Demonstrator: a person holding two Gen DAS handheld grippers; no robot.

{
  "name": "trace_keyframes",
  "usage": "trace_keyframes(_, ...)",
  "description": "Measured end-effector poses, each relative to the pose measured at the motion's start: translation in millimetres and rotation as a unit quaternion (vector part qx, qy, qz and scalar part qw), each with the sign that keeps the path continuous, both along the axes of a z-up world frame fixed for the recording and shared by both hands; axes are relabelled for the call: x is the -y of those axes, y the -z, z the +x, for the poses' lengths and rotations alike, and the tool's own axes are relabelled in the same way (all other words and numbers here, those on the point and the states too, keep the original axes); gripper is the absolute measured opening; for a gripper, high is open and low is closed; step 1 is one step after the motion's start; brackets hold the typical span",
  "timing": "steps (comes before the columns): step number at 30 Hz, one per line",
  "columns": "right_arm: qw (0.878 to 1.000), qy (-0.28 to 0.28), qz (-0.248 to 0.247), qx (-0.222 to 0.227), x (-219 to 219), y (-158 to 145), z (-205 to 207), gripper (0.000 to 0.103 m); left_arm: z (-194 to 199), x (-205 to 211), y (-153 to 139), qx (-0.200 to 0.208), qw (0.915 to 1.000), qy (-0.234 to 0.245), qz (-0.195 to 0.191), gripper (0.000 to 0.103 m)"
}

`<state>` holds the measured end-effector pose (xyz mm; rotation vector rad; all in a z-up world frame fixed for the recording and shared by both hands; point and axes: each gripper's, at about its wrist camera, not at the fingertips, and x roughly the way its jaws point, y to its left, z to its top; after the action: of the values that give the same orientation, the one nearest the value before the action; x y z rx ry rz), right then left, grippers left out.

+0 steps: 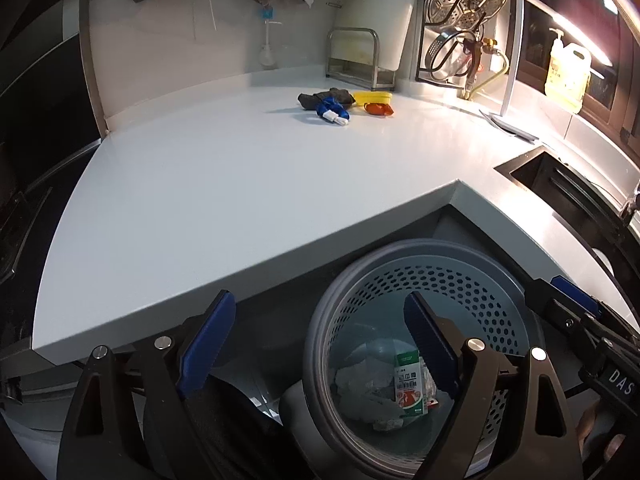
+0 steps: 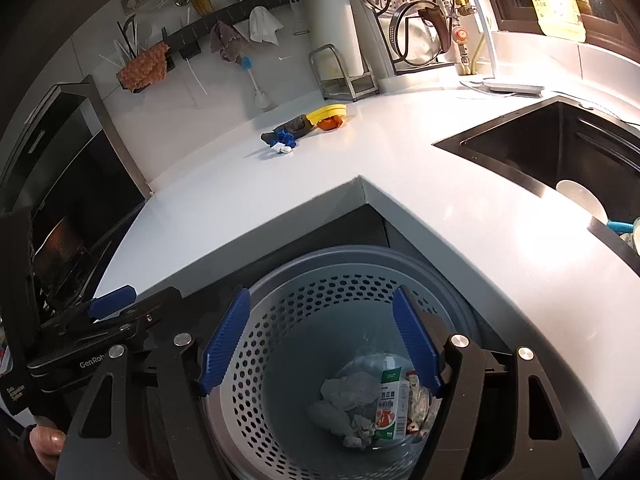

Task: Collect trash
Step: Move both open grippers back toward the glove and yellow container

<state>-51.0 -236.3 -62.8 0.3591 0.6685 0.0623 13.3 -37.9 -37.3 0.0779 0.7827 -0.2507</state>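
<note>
Fingers (image 1: 214, 344) of the left gripper (image 1: 320, 344) stand spread and empty; its right finger is over the perforated bin (image 1: 460, 280) holding a green carton (image 1: 410, 384), with blue, dark, yellow and red scraps (image 1: 344, 104) far ahead on the white surface (image 1: 240, 184). From the right wrist, the right gripper (image 2: 320, 344) gapes empty, straddling the bin (image 2: 320, 288), carton (image 2: 390, 404) and crumpled tissue (image 2: 348, 396) between its fingers, scraps (image 2: 304, 126) far ahead.

The right claw's pad (image 2: 416, 344) hides part of the carton (image 2: 390, 404).
</note>
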Motion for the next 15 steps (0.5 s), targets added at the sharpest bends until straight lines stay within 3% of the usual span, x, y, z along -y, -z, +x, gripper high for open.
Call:
trace_keyframes(4,1.000,0.005,0.005,0.009,4,-11,15,0.071,14,-6,-15,0.018,0.9998,-0.006,-0.007,0.090)
trace_keyframes(15,0.999,0.001,-0.004,0.049,23,-52,63,0.075,70,-9,-50,0.055,0.9984,-0.013,-0.006,0.090)
